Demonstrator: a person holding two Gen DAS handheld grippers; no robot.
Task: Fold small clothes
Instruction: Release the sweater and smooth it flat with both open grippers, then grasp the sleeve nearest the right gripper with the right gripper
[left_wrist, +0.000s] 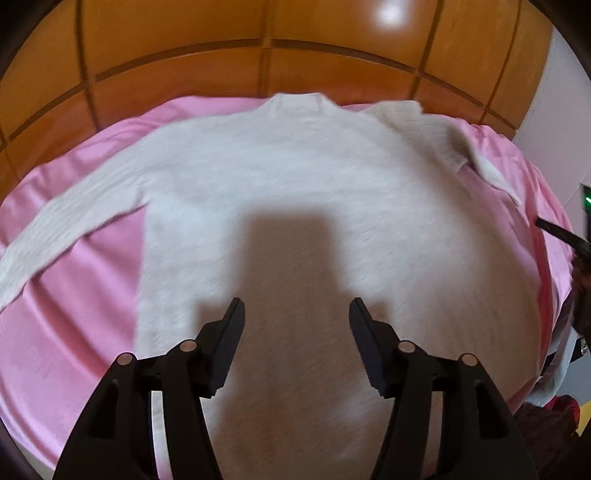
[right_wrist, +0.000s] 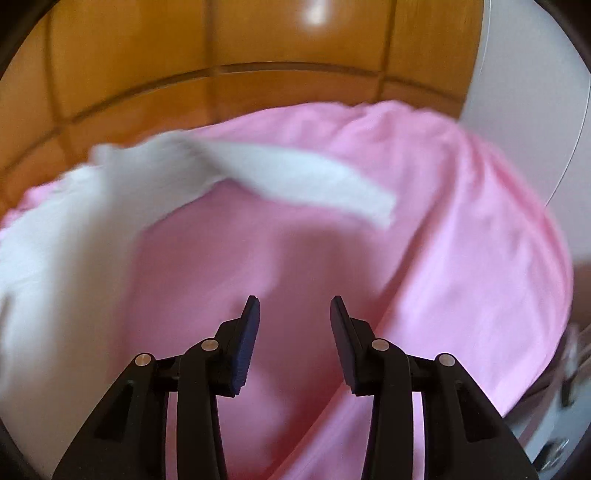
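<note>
Out on the left, one long sleeve of the white fuzzy sweater stretches flat across the pink bedsheet, and the sweater itself lies spread face-up with its collar toward the wooden headboard. Above the lower body of the garment hangs the left claw, jaws wide apart and gripping nothing, its shadow falling square on the knit. Moving right, the other sleeve runs out at an angle, slightly rumpled near the shoulder, and the view there is blurred. Over bare pink sheet just beside the sweater's right edge comes the right claw, jaws parted to a moderate gap and empty too. No fold looks started yet, so the step in hand seems to be picking a first grip. Doing it well probably means taking each sleeve near its cuff, pinching only the sweater's fabric and not the sheet beneath, then carrying it across the chest in one smooth line so the fluffy knit lies without bunching.
</note>
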